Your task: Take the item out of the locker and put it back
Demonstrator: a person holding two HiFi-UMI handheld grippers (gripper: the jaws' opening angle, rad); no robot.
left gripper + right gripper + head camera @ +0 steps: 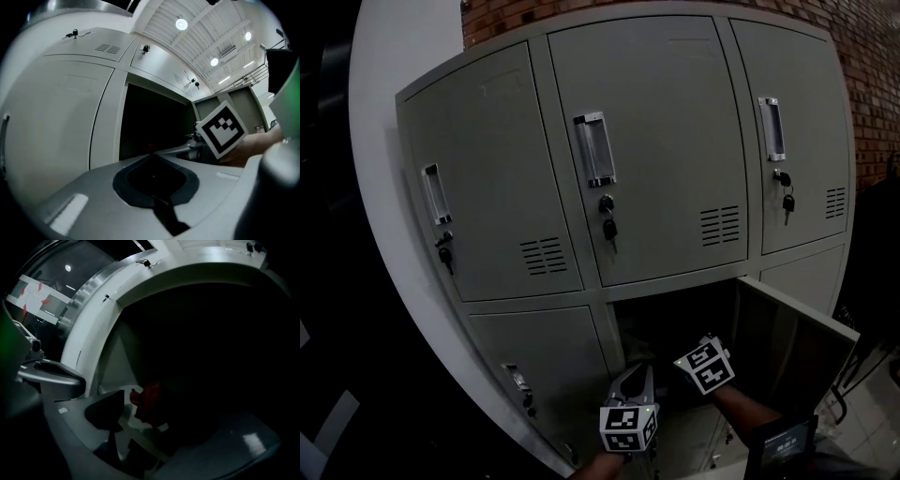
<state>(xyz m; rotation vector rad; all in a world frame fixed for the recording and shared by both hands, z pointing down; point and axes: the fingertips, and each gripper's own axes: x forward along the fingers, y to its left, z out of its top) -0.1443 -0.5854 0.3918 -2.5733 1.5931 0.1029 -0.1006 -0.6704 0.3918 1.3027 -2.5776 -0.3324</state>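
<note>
locker compartment [675, 323] lies dark, only a dim red item [149, 401] showing.

**Both grippers held forward, side by side**

Your left gripper [634, 375] points forward, about level, with its jaws closed together. Just to its right, your right gripper [173, 409] reaches a little further ahead. It is also near level, and its jaws stand wide apart. Your right forearm [741, 405] comes in from the lower right. Your left wrist [598, 466] barely shows at the bottom edge.

Round ceiling lights [181, 24] shine above brick wall [872, 56] and tiled floor [874, 439].
</note>
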